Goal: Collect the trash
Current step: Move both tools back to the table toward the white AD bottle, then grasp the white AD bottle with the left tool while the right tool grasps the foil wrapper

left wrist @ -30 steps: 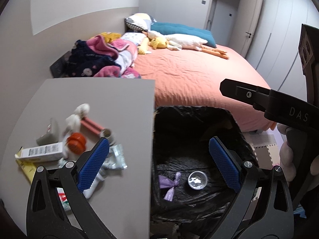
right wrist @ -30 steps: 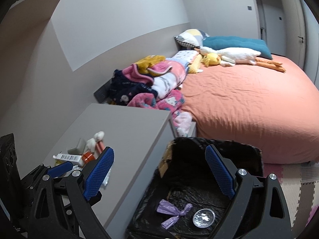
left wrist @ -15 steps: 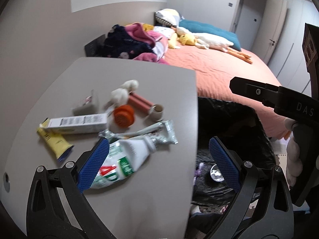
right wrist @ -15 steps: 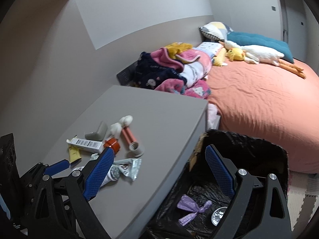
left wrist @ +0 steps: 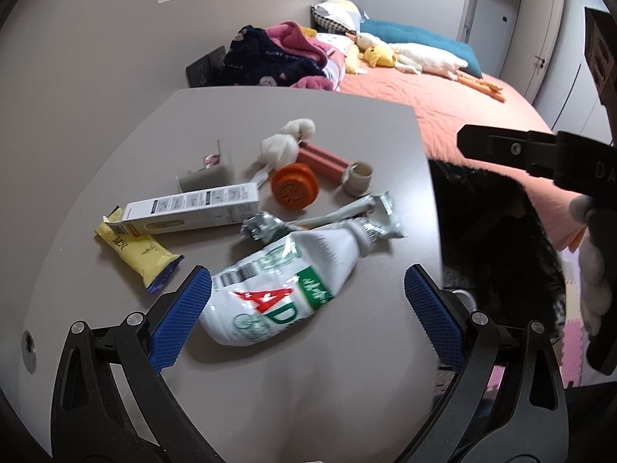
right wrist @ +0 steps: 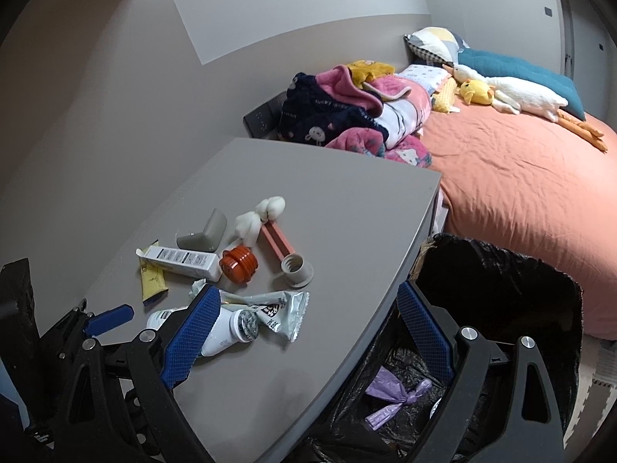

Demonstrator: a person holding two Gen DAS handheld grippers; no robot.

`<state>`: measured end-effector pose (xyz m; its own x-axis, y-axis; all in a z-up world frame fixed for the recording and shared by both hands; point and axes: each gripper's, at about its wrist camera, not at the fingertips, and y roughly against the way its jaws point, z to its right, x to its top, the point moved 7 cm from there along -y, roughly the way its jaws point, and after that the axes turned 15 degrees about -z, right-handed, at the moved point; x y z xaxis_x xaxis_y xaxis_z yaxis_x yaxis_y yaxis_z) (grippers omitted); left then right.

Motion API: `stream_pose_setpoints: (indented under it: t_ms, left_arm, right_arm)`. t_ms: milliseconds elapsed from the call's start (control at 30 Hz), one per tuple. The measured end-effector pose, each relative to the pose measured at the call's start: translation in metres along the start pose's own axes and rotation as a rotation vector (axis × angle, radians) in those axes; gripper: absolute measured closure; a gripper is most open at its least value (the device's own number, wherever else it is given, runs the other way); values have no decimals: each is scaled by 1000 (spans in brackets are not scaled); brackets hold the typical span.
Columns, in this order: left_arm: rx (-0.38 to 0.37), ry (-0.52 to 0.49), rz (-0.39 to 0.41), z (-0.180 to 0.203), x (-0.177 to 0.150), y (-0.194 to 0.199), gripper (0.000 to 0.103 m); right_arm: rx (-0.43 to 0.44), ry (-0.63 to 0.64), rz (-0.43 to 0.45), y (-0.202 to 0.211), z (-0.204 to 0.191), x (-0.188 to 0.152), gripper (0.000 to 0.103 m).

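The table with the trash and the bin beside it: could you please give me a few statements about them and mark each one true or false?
1. The white bottle lies on its side on the table. True.
2. The orange cap is inside the bin. False: it sits on the table.
3. The left hand-held gripper is open, holding nothing. True.
4. The bin is empty. False: a purple wrapper lies in it.
5. The right hand-held gripper is shut on the yellow packet. False: it is open; the packet lies on the table.

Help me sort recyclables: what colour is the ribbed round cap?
Orange cap, clearest in the left wrist view.
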<state>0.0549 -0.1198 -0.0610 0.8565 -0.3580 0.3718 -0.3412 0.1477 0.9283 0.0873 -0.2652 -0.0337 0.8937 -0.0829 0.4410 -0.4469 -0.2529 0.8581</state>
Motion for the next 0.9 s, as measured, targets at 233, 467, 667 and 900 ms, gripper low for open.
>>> stream_pose_setpoints:
  t_ms: [233,467,667,900]
  left_arm:
    - [14,-28,-40,-11,-2,-20,7]
    - [16,-77,-73,-13,1,-38,7]
    - [-8,-108,-91,-13,4,-51,7]
    - [-52,-93,-109,-20,7,-63,10]
  right_arm:
    - [-1,-13,-30,-16,-5,-3,10]
    - [6,-33,-64,-35,-7,-5,10]
    - [19,-58,-104,-58,-9,-8,11]
    - [33,-75,-145,-81,-8,-9,28]
